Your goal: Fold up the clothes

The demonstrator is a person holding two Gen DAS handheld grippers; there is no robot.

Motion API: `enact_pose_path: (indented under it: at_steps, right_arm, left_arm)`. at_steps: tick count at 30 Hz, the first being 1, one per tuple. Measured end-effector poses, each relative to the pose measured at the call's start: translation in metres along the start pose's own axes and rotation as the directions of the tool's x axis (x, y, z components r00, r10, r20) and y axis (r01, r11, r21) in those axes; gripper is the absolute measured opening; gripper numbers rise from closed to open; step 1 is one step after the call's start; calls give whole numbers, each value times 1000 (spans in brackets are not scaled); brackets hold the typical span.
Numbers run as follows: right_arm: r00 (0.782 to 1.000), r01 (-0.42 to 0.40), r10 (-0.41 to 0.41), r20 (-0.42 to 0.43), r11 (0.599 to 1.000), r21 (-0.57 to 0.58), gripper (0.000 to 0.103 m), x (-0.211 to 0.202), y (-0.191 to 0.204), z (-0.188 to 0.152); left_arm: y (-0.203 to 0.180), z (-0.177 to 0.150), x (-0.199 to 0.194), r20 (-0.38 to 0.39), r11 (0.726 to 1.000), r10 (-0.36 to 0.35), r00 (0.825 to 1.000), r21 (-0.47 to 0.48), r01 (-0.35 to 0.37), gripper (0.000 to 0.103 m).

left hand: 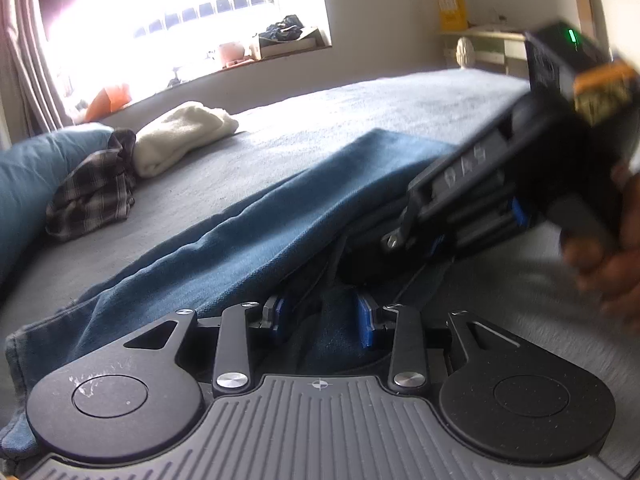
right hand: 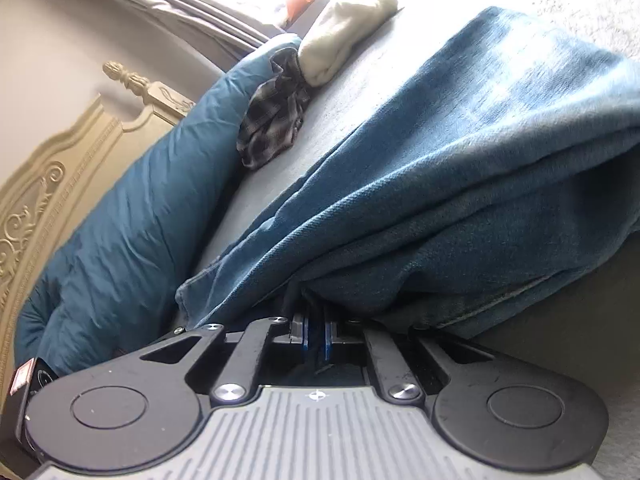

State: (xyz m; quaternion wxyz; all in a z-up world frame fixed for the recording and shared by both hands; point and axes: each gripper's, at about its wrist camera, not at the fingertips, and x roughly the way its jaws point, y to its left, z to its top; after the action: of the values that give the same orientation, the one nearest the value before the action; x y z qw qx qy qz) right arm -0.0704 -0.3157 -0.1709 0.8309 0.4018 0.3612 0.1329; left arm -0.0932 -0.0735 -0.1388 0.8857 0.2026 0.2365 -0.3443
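Plainly, from the left wrist view, the blue jeans (left hand: 256, 220) lie stretched across the grey bed (left hand: 360, 112), one long leg running toward the near-left edge where a hem shows. The left hand-held gripper (left hand: 322, 320) has its blue pads (left hand: 366, 322) spread apart with denim lying between them, so it stands open over the cloth rather than clamped on it. The right hand-held gripper (left hand: 400, 236) reaches in from the right, held by a person's hand (left hand: 612, 256), its tip buried under a raised flap of denim (blur hides its fingers here). Farther off sit a crumpled plaid garment (left hand: 92, 196), a cream garment (left hand: 180, 136) and a blue pillow (left hand: 28, 184). Then, from the right wrist view, the jeans (right hand: 440, 160) bulk up in doubled layers right above the right hand-held gripper (right hand: 315, 336), whose pads stand nearly together with a dark fold between them; I judge it pinched on the jeans. Denim like this should handle heavy and fairly stiff, not slippery and not fragile, sagging in thick folds when lifted. Seamed edges, the hem or the waistband, look like the surest places to take hold, since a pinch of a single loose layer could let the weight drag it free.
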Motion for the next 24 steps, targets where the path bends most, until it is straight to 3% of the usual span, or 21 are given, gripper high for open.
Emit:
enact_pose_path:
  at_steps: [7,10,17,22,24]
  right_arm:
    - [990,138,-138,3,990,24,8,-30,6,7]
    - [980,196,-194,30,978,-68,9,-47,24,8]
    - [968,211,-171,183,951,-228,9,-58,69,20]
    - [944,309,-229,236,863,-398,9,-31,92,11]
    - [937,346,-278,213,834,-429,9,-16,85,4]
  left_arm:
    - [-7,-6,-1,21,998,29,999,54,-30,34]
    - [-11,-9,-2,33,996,44,998,71,-46,34]
    - [-12,-10,-4,31,997,45,999,56,-47,35]
    - [-10,-10,-3,30,998,43,999,47,-44,35]
    - [-9,-10,-2,31,998,39,999,49,-41,35]
